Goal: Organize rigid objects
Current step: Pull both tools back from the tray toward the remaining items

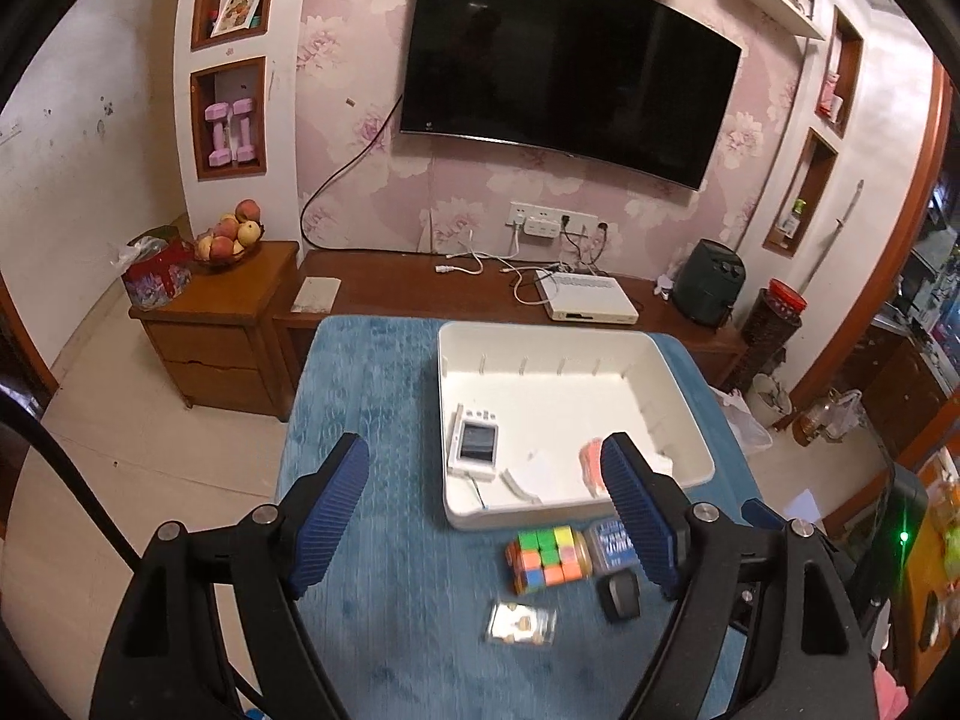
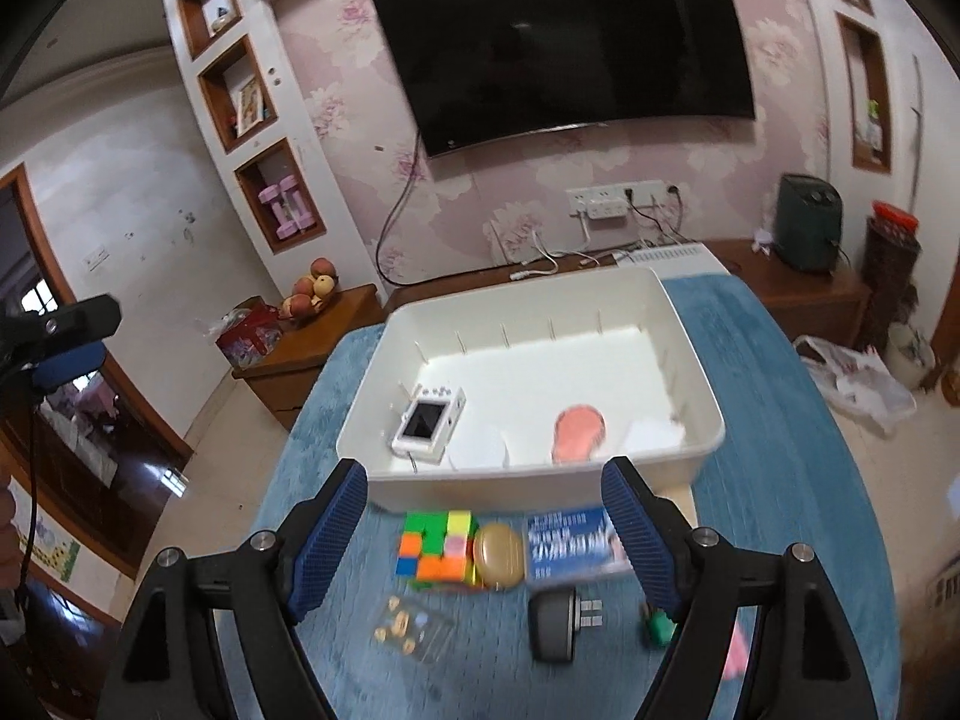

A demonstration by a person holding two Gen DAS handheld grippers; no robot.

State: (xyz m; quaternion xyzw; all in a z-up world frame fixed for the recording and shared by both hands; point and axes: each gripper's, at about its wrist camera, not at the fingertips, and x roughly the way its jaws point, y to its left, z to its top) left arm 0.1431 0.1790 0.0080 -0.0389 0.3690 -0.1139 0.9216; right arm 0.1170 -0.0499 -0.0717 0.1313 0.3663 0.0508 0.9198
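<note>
- Rubik's cube (image 2: 441, 549) sits on the blue-covered surface (image 2: 780, 450), just in front of the white bin (image 2: 690, 354), touching a tan oval case (image 2: 498, 555).
- Beside these lie a blue book (image 2: 570, 540), a black plug adapter (image 2: 555, 624) and a clear packet (image 2: 411, 627).
- Inside the bin: a white handheld device (image 2: 429, 417) and a pink object (image 2: 579, 426).
- Left gripper (image 1: 486, 522) hangs above the surface, jaws wide, nothing between them.
- Right gripper (image 2: 486, 531) likewise, spread and empty.

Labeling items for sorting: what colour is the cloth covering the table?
Blue-teal plush cloth, shown best in the right wrist view.
</note>
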